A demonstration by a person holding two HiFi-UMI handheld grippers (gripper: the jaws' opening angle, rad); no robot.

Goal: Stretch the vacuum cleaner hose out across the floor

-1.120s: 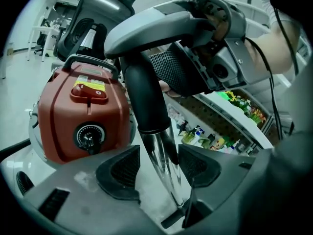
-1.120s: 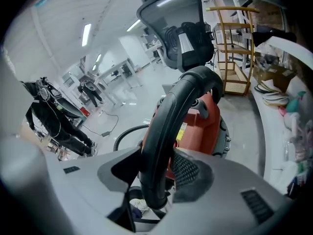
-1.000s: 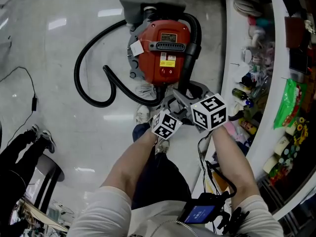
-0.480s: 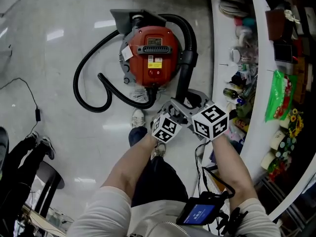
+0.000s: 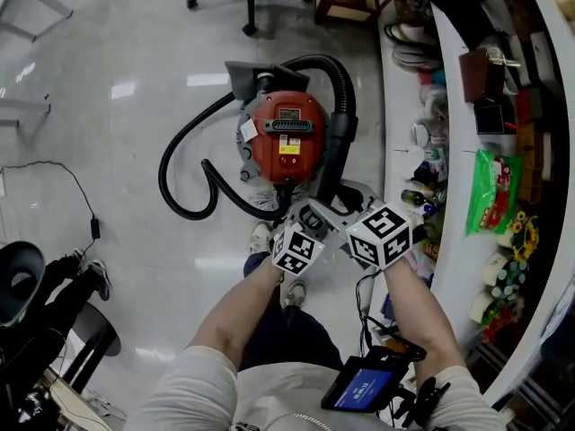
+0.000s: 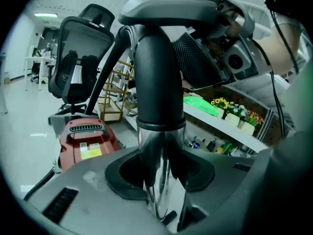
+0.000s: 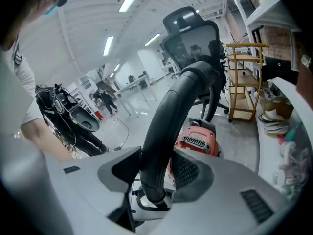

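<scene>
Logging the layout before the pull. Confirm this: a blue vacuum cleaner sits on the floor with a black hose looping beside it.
Wrong colour: the head view shows the vacuum cleaner is red, not blue. The rest stands: it sits on the floor with a black hose looping beside it.

Head view: taken from high up, pointed steeply down at floor (image 5: 108,133) and red vacuum cleaner (image 5: 287,137). Left gripper view: set low, very near hose (image 6: 155,77), faced along jaws. Right gripper view: set likewise. Red vacuum cleaner, hose and office chair (image 7: 193,33) shared by all three.
</scene>
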